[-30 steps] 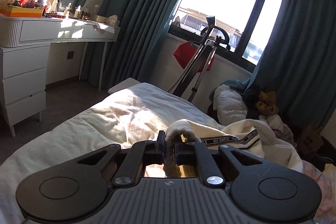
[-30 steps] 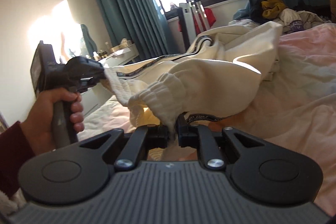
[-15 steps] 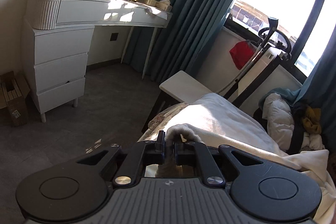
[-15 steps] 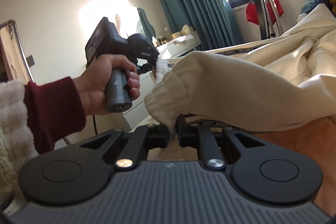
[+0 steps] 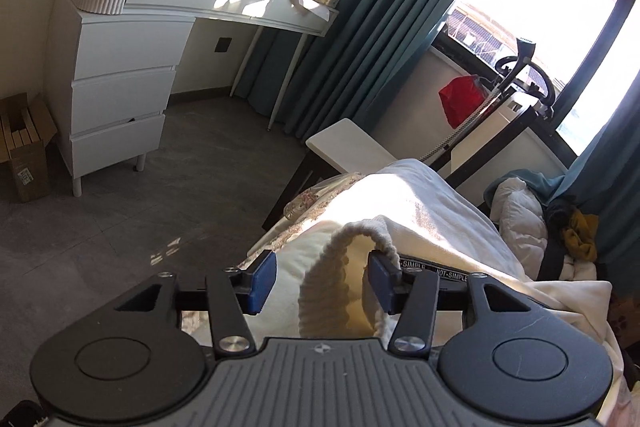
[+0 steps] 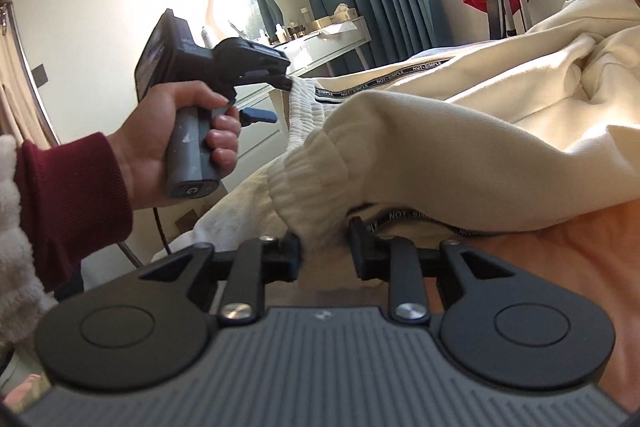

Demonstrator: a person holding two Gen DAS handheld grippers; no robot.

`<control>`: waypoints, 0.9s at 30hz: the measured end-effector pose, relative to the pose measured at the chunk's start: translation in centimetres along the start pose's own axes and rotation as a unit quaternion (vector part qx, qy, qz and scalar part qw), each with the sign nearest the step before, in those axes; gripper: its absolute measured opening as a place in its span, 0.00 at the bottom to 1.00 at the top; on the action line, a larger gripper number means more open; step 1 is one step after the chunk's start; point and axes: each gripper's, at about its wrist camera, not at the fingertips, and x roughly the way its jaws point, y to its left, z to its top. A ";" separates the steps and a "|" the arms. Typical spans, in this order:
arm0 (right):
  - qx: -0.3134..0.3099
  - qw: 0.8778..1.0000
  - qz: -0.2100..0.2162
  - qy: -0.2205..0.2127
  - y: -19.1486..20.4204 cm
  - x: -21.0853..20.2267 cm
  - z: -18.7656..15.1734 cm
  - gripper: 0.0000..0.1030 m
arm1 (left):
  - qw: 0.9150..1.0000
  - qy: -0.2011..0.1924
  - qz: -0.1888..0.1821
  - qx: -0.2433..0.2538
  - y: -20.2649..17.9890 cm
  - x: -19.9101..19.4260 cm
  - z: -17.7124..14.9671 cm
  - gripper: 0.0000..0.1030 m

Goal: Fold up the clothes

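Note:
A pair of cream sweatpants with black "NOT-SIMPLE" side tape lies stretched across the bed. In the left wrist view one ribbed cuff stands looped between the blue pads of my left gripper. Its jaws are opening; the cloth hangs over the right finger and the left pad is clear of it. In the right wrist view the other ribbed cuff sits between the fingers of my right gripper, whose jaws are also opening and no longer pinch it. A hand in a dark red sleeve holds the left gripper at the bed's edge.
A white fleece blanket and a pink sheet cover the bed. Left of it lies grey floor, with a white dressing table with drawers and a cardboard box. A white stool, teal curtains, a steamer stand and a clothes heap stand by the window.
Both grippers were shut on the cuffs and have now opened. The left gripper swung left and down to the bed's edge, drawing the trouser legs out flat.

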 end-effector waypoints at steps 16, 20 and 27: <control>-0.022 0.993 -0.101 -0.058 -3.5 -15.8 0.4 0.67 | 0.986 0.025 -0.102 0.129 -6.2 -15.1 -11.4 0.77; -0.031 0.987 -0.143 -0.072 -6.0 -19.9 1.1 0.67 | 0.973 0.045 -0.149 0.169 -11.2 -16.5 -15.2 0.77; -0.039 0.963 -0.245 -0.102 -10.7 -25.6 1.9 0.67 | 0.948 0.071 -0.191 0.243 -20.2 -14.6 -20.8 0.77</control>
